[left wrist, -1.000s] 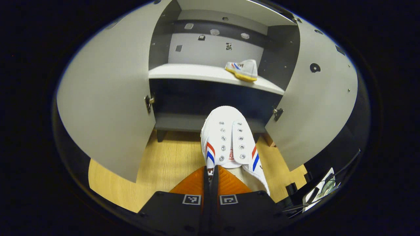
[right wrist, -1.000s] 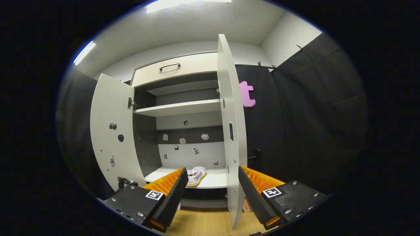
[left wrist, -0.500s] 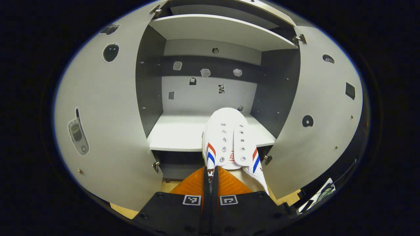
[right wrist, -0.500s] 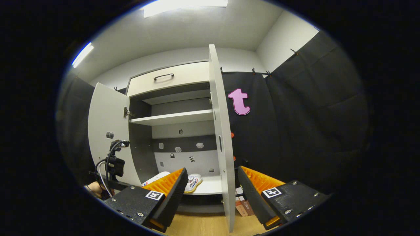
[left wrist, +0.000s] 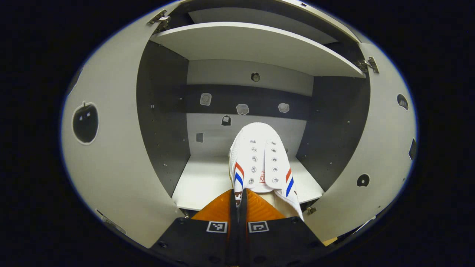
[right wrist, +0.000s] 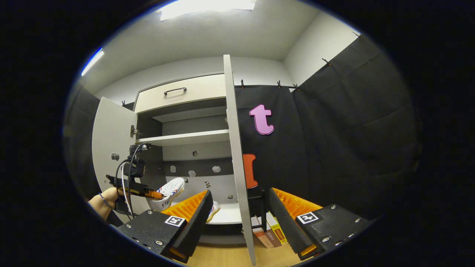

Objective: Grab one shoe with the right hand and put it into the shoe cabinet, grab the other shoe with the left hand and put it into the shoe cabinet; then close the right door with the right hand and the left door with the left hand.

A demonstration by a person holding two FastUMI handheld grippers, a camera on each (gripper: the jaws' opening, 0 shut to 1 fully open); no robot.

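Fingers (left wrist: 222,207) of the left gripper (left wrist: 237,202) sit at bottom centre of the left gripper view, pinching the heel rim of a white shoe (left wrist: 259,159) with red and blue stripes. Shoe points forward, toe up toward frame centre, hanging over the front of the lower shelf (left wrist: 202,183), inside the open cabinet (left wrist: 163,122). Upper shelf (left wrist: 256,44) spans the top of the frame. Left door (left wrist: 107,163) swings wide at frame left, right door (left wrist: 374,155) at frame right, both open. Small stickers dot the back panel and the doors.

Right gripper (right wrist: 241,207) at bottom of the right gripper view, fingers (right wrist: 196,217) spread wide, nothing between them except the edge of the right door (right wrist: 237,167), which stands farther off, edge-on at frame centre. Second shoe (right wrist: 213,210) lies on the lower shelf (right wrist: 228,217), mostly hidden behind the left finger. At lower left of this frame a hand (right wrist: 107,198) holds the left gripper (right wrist: 157,195) with the first shoe (right wrist: 169,191) clamped, toe aimed into the cabinet (right wrist: 185,148) above the lower shelf. Left door (right wrist: 111,148) open at frame left. Drawer with a dark handle (right wrist: 175,90) tops the cabinet. Books (right wrist: 269,230) stand on the wood floor (right wrist: 226,256) right of the door's foot.
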